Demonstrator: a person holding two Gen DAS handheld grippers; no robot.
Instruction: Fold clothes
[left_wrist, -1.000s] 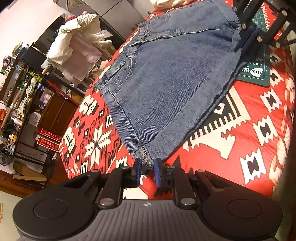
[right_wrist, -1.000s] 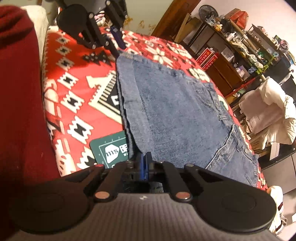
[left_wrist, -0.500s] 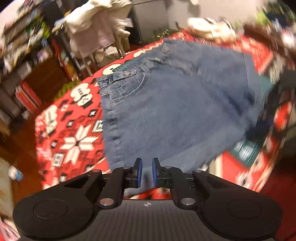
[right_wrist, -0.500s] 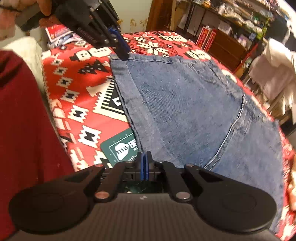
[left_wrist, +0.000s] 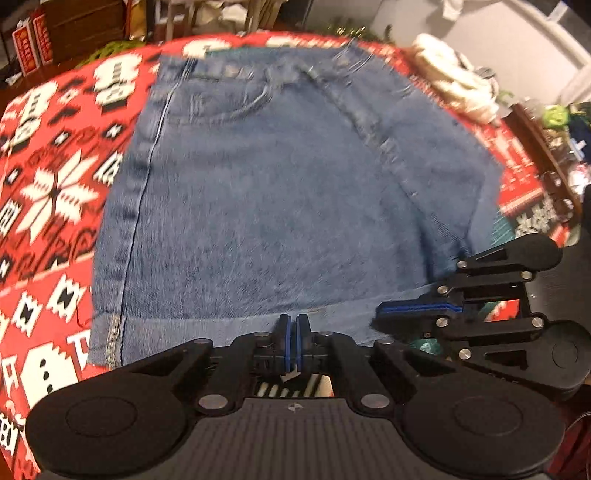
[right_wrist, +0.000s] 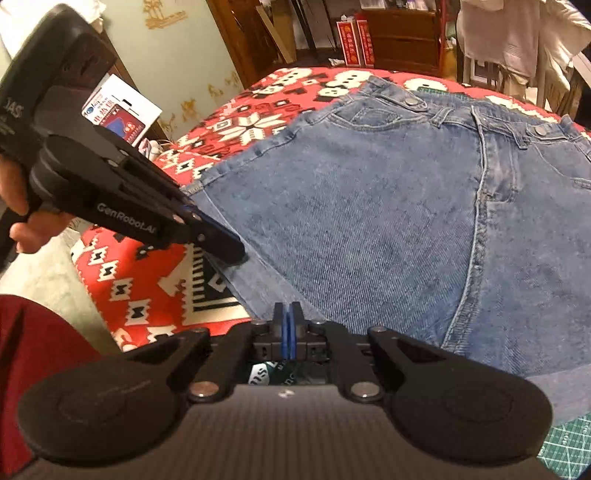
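Note:
A blue denim skirt (left_wrist: 277, 203) lies flat on the red patterned cloth (left_wrist: 48, 192), waistband far, hem near. My left gripper (left_wrist: 291, 332) sits at the middle of the hem, its blue pads nearly touching, apparently pinching the hem edge. In the right wrist view the left gripper (right_wrist: 225, 249) meets the hem of the skirt (right_wrist: 388, 221) from the left. My right gripper (right_wrist: 287, 328) is shut at the hem a little further along. The left wrist view shows the right gripper (left_wrist: 384, 319) with its pads together over the hem.
A green cutting mat (right_wrist: 565, 446) pokes out under the skirt at the near right. A cream garment (left_wrist: 454, 85) lies at the far right of the cloth. A hand (right_wrist: 22, 206) holds the left tool. Shelves, a cabinet and a draped chair (right_wrist: 517, 33) stand beyond.
My left gripper has left the hem's corner, moved to the hem's middle and narrowed its gap. Both grippers now sit close together, and both views have swung to face the waistband.

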